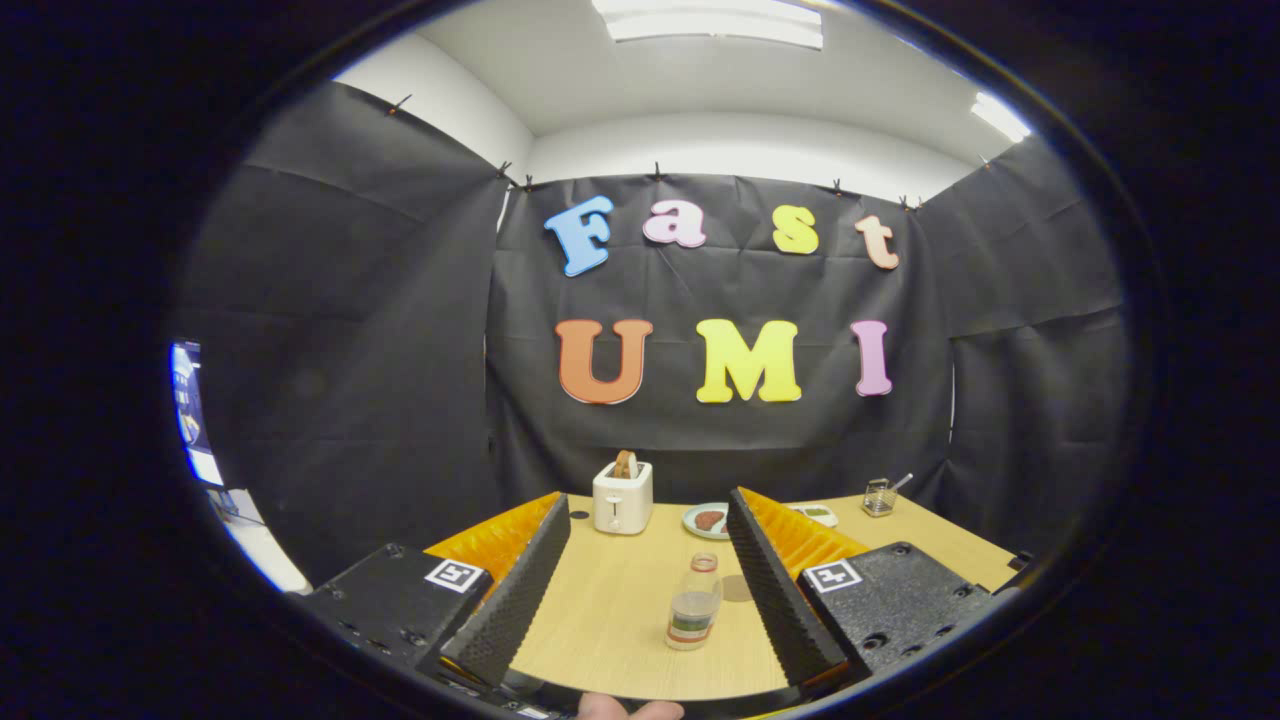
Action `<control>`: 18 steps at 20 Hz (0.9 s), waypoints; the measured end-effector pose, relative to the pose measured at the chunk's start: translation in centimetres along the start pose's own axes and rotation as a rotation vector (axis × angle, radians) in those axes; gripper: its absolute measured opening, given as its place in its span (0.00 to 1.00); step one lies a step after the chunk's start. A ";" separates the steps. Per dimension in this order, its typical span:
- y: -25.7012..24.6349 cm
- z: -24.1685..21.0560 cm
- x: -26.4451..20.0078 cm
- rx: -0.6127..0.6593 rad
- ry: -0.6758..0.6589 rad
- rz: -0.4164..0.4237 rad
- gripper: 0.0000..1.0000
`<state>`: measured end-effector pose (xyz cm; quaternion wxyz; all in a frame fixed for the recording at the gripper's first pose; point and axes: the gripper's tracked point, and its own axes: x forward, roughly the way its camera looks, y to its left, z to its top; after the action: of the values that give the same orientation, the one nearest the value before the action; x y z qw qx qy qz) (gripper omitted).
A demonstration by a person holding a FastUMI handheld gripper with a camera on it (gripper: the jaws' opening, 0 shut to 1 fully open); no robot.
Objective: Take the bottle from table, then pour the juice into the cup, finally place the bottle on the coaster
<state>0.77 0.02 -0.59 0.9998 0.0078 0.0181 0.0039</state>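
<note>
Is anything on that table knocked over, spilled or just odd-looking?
Nothing stands out. The bottle stands upright on the table between the open fingers of the gripper, untouched, with no spill around it. The toaster and plate beyond sit level.

Claw [648, 520] fingers spread wide; bottle [694, 603] stands between them on bare surface [620, 610]. Toaster [622, 497] and plate [706, 520] crowd beyond.

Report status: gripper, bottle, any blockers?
Gripper open, holding nothing. Bottle upright on table, between the fingers, untouched. Coaster just behind it. Path clear.
</note>
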 end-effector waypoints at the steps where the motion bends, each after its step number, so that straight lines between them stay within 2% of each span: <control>1: -0.1 0.1 0.1 0.001 0.000 0.000 1.00; 18: 0.9 -1.1 0.3 -0.008 0.024 0.025 1.00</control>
<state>1.02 0.90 -1.68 0.9994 0.0042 0.0302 0.0168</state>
